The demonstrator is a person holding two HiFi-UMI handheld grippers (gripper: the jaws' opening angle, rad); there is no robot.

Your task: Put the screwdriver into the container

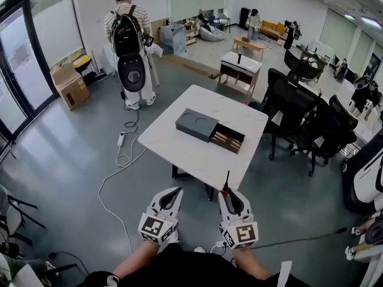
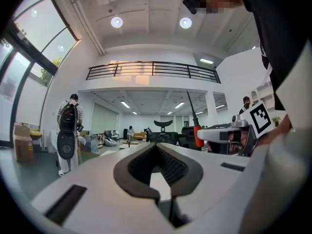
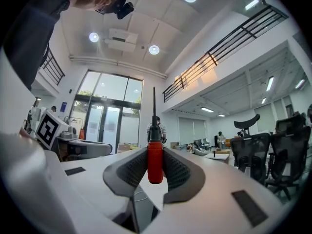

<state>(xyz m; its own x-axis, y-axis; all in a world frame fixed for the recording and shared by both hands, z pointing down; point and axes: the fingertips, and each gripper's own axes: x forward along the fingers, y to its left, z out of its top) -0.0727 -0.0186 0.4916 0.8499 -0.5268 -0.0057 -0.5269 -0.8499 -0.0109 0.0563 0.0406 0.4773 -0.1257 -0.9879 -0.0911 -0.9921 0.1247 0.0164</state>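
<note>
A dark grey container (image 1: pixel 197 124) lies on the white table (image 1: pixel 179 151), well ahead of both grippers. Its drawer (image 1: pixel 228 140) is pulled out to the right and has brownish items inside. My right gripper (image 1: pixel 227 191) is shut on the red handle of the screwdriver (image 1: pixel 226 183), and the black shaft points up past the fingertips. The right gripper view shows the handle (image 3: pixel 155 161) clamped between the ribbed pads. My left gripper (image 1: pixel 175 191) is beside it, shut with nothing in it, its tips (image 2: pixel 156 146) meeting. Both are held low, short of the table's near edge.
A person with a backpack (image 1: pixel 130 46) stands beyond the table on the left. A white cable (image 1: pixel 118 160) snakes over the floor there. Black office chairs (image 1: pixel 305 130) crowd the right side. A cardboard box (image 1: pixel 70 85) sits by the windows and a smaller table (image 1: pixel 239 64) stands further back.
</note>
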